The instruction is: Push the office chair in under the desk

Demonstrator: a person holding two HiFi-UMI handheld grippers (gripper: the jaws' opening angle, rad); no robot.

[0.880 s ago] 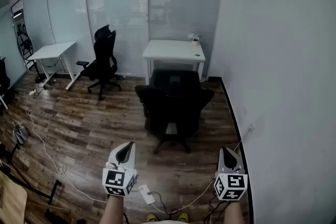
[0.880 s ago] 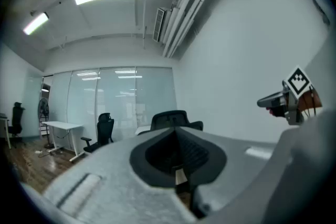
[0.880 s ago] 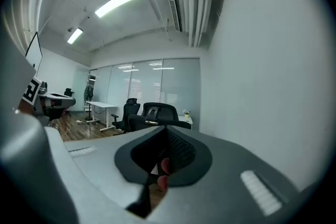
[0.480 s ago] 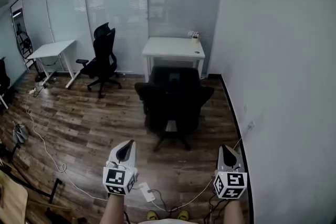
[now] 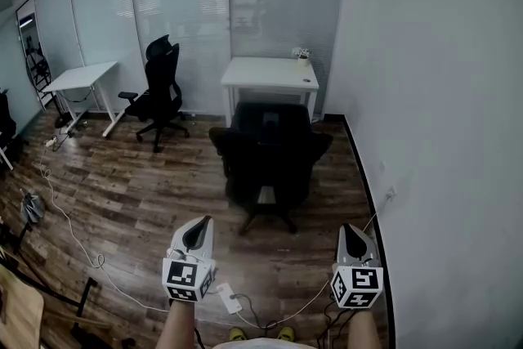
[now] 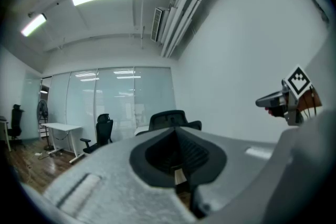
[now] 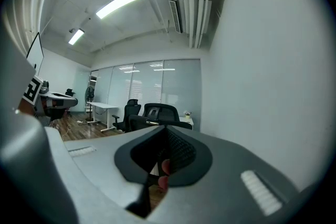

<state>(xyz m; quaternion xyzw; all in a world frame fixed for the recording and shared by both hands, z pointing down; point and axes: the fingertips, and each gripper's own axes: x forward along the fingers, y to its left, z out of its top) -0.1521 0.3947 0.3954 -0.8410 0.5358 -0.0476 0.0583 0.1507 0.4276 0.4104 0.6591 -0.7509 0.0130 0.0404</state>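
A black office chair (image 5: 270,158) stands on the wood floor with its back to me, just in front of a white desk (image 5: 270,74) at the glass wall. Its seat is outside the desk. My left gripper (image 5: 198,230) and right gripper (image 5: 351,233) hover low in the head view, well short of the chair, both shut with nothing in them. The left gripper view looks over shut jaws (image 6: 176,131) at the chair's back (image 6: 169,118). In the right gripper view the chair (image 7: 160,112) rises beyond the shut jaws (image 7: 164,131).
A second black chair (image 5: 161,94) and another white desk (image 5: 80,80) stand at the left. A small plant (image 5: 303,56) sits on the near desk. Cables and a power strip (image 5: 228,301) lie on the floor by my feet. A white wall (image 5: 433,135) runs along the right.
The view has shifted slightly, and both grippers sit a touch higher in it. The chair has not moved relative to the desk, and both grippers remain shut.
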